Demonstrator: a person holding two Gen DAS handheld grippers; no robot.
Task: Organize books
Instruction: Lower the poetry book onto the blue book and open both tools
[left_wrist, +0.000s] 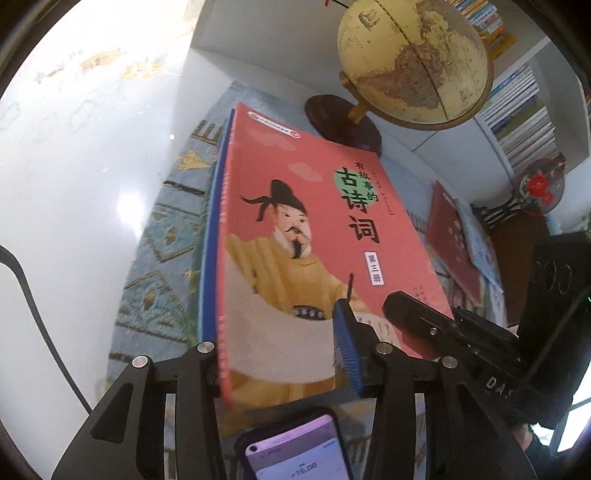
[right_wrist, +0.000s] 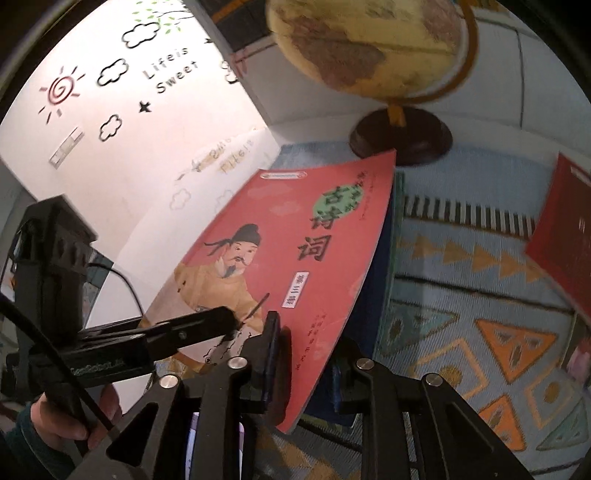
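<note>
A phone (left_wrist: 295, 448) with a lit screen sits closest, mounted low between the arms of the left gripper (left_wrist: 280, 354). Just past it, that gripper's jaws stand partly apart around the near edge of a red book (left_wrist: 314, 236): one blue pad (left_wrist: 347, 347) lies over the cover, while the other finger is hidden under the book's spine side, so I cannot tell whether the pads actually press. The right gripper (right_wrist: 306, 354) comes at the same near edge from the other side, its dark pad (right_wrist: 271, 343) resting on or just above the cover and its other finger below the book's corner; the jaws are only a little apart, and again I cannot tell if they truly clamp. A hand (right_wrist: 74, 424) in a dark sleeve grips the left tool's handle.

The red book, showing a bearded figure in a yellow robe, lies tilted on top of a blue book (left_wrist: 212, 236), both over a patterned blue rug (right_wrist: 480, 295). Off to the side lies a second red book (left_wrist: 452, 240) on the rug. Beyond the books stands a globe (left_wrist: 413, 62) on a dark round base, and behind it white shelves (left_wrist: 524, 110) packed with books.
</note>
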